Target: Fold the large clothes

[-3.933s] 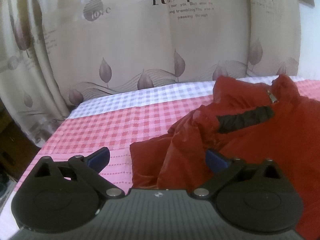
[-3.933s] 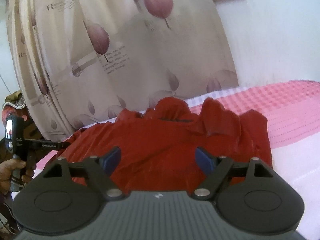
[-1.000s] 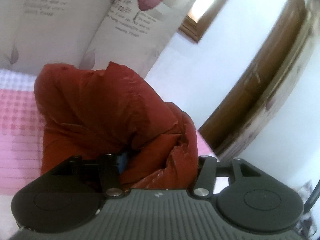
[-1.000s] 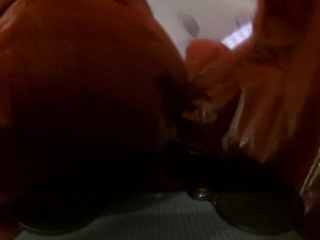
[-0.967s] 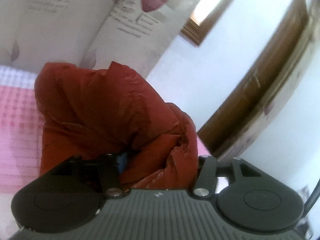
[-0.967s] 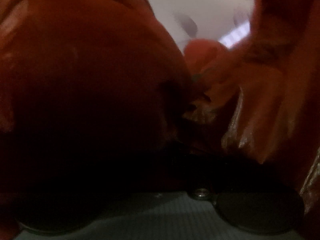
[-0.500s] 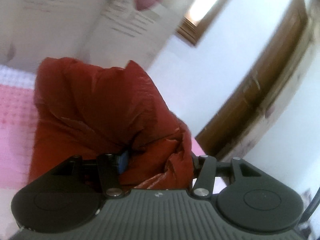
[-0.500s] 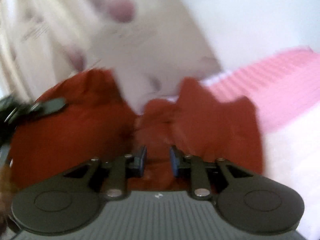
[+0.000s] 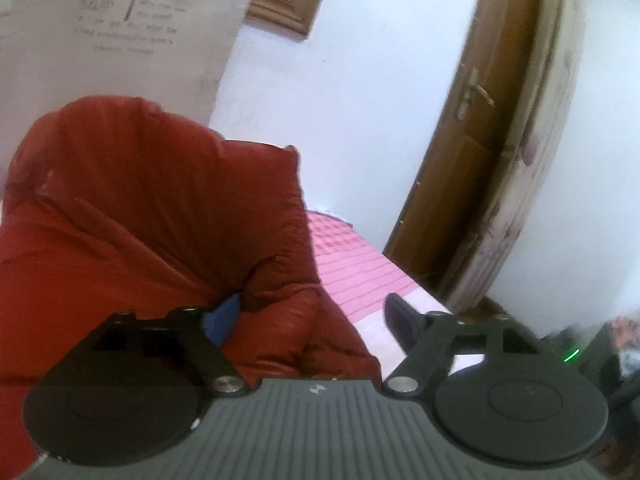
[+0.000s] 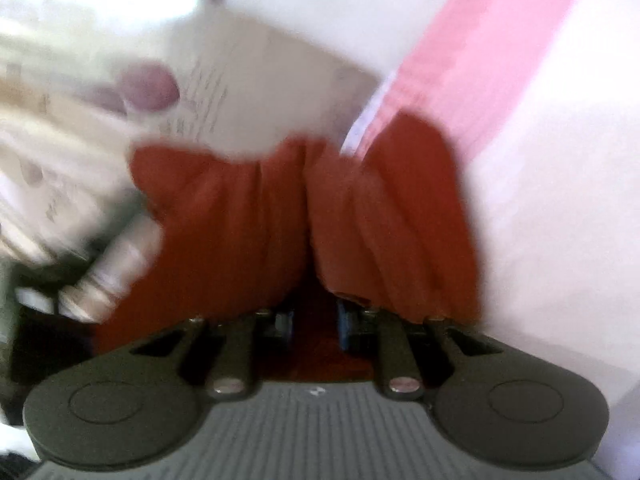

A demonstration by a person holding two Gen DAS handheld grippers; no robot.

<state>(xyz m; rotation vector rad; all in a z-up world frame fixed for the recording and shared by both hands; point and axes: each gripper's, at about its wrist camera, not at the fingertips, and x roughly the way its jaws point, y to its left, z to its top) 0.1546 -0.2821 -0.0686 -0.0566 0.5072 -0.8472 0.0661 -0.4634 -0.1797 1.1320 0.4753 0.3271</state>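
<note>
Left gripper (image 9: 308, 316) jaws wide apart, they have just been opening; red jacket (image 9: 152, 232) still bunched between them, left pad (image 9: 222, 316) against the fabric, right finger (image 9: 400, 320) clear of it and out over the sheet, so nothing is pinched. Jacket sits in a tall crumpled heap on the pink checked bed (image 9: 352, 256), filling the left half of the left wrist view, puffy folds spilling down onto the gripper body. Behind: leaf-print curtain (image 9: 120, 28) with text, wooden window frame (image 9: 284, 12), white wall, brown door (image 9: 472, 168) with handle at right, small green light low right.

Right gripper (image 10: 314, 322) jaws narrow, blue pads close together with a gathered bit of jacket (image 10: 280, 224) clamped between them; fabric fans up and out from the pinch in two bunched lobes. Right wrist view is motion-blurred and rolled. Pink sheet (image 10: 480, 52) runs up the right side, pale curtain (image 10: 200, 92) across the top left. Blurred striped shape low left beside the jacket, cannot tell what it is
</note>
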